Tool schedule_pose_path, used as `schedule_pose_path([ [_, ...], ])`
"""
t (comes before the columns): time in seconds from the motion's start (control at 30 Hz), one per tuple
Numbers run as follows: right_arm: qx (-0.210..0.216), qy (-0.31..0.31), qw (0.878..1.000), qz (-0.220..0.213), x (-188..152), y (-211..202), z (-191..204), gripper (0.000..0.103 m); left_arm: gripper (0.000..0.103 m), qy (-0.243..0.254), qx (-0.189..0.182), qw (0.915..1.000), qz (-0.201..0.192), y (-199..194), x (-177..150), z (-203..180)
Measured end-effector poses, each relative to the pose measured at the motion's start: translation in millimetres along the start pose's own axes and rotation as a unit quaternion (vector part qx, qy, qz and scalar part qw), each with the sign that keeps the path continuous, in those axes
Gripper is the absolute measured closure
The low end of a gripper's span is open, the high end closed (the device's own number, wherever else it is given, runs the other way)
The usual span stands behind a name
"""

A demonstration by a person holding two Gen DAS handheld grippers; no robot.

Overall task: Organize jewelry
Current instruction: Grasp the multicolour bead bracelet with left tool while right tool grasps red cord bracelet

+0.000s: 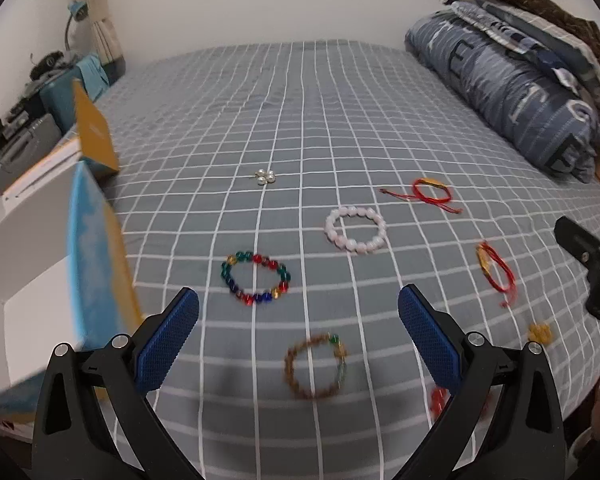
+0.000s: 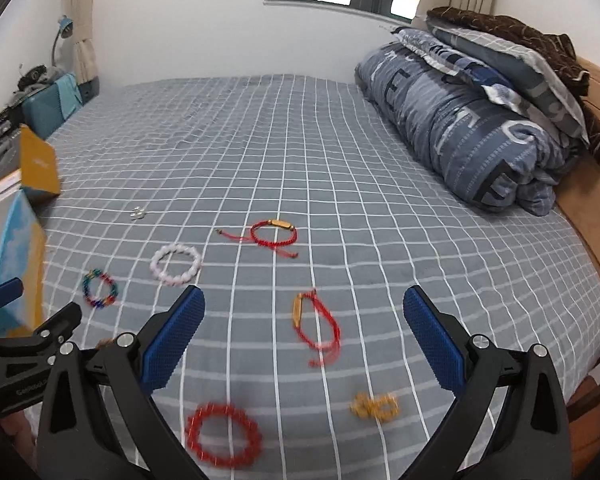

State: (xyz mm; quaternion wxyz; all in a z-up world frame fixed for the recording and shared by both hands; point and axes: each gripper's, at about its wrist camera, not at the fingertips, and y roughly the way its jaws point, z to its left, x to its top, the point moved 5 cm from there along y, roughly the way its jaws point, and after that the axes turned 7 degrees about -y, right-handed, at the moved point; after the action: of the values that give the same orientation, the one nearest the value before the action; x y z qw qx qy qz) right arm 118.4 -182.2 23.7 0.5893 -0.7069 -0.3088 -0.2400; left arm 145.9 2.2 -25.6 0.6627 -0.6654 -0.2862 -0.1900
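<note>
Jewelry lies spread on a grey checked bed sheet (image 1: 340, 112). In the left wrist view my left gripper (image 1: 298, 312) is open above a brown bead bracelet (image 1: 316, 366), with a multicoloured bead bracelet (image 1: 256, 278) just beyond. A pale pink bead bracelet (image 1: 356, 230), pearl earrings (image 1: 265, 177) and two red cord bracelets (image 1: 434, 191) (image 1: 496, 272) lie farther off. In the right wrist view my right gripper (image 2: 304, 308) is open over a red cord bracelet (image 2: 316, 328). A red bead bracelet (image 2: 223, 434) and a gold chain piece (image 2: 375, 405) lie near it.
An open box with blue and yellow flaps (image 1: 96, 248) stands at the bed's left edge. A rolled blue quilt and pillows (image 2: 472, 128) fill the right side. A cluttered desk (image 1: 24, 128) sits beyond the box. The wooden bed frame (image 2: 588, 216) runs along the right.
</note>
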Motion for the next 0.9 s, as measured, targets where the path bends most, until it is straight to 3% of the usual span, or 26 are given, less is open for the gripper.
schedule_pose_path([
  [0.13,0.014,-0.003,1.000,0.017,-4,50,9,0.007,0.006,0.010,0.012,0.9997,0.018,43,15,1],
  [0.3,0.018,-0.029,0.996,0.078,-27,111,14,0.007,0.006,-0.005,0.035,0.9979,0.054,95,14,22],
  [0.6,0.028,-0.017,0.991,0.128,-46,152,5,0.007,0.006,-0.023,0.058,0.9950,0.078,131,3,42],
  [0.8,0.050,0.005,0.988,0.146,-49,166,4,0.008,0.005,-0.037,0.046,0.9950,0.080,137,2,45],
  [0.9,0.063,0.017,0.986,0.153,-50,168,3,0.013,0.005,-0.039,0.041,0.9949,0.084,139,3,47],
])
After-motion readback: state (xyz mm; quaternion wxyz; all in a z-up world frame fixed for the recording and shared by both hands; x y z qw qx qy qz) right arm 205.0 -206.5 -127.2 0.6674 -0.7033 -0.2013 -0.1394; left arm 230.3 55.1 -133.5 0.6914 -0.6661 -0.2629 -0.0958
